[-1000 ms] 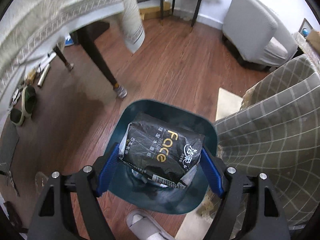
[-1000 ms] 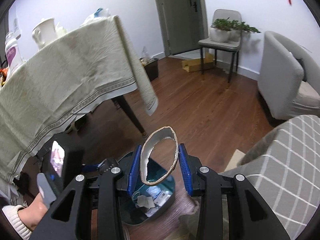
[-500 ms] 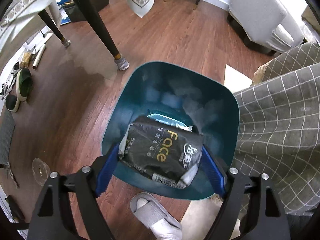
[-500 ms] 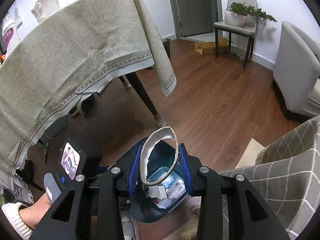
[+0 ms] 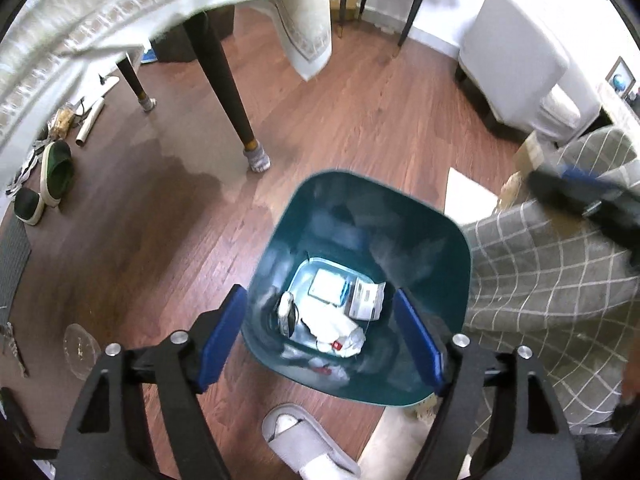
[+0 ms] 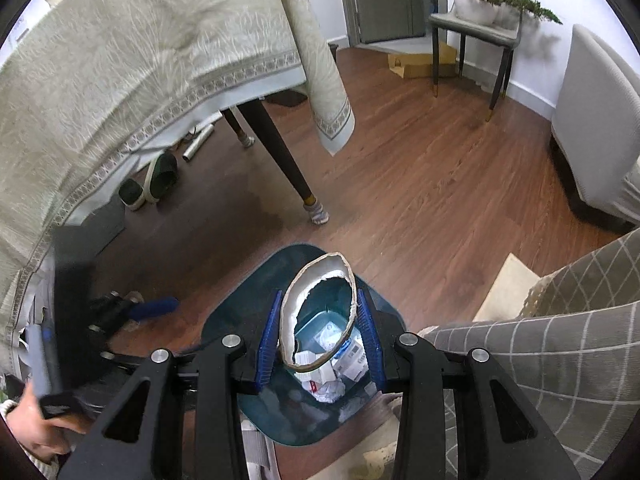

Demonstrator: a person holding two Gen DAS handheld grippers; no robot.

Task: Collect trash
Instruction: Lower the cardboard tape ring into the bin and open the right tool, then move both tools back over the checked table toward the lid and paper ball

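A teal waste bin stands on the wood floor with white paper and small boxes in its bottom. My left gripper hangs over the bin's near side; its jaws are closing and nothing is between them. The black tissue pack is not clearly visible. In the right wrist view, my right gripper is shut on a squashed cardboard ring held upright above the bin. The left gripper's blue finger shows at the left, blurred.
A dark table leg under a hanging cream tablecloth stands just beyond the bin. A sofa with a checked cover borders the bin on the right. A grey slipper lies in front, and shoes sit left.
The black tissue pack has left the left gripper's jaws, which now stand empty over the bin. The right gripper has sunk toward the bin with the ring still held.
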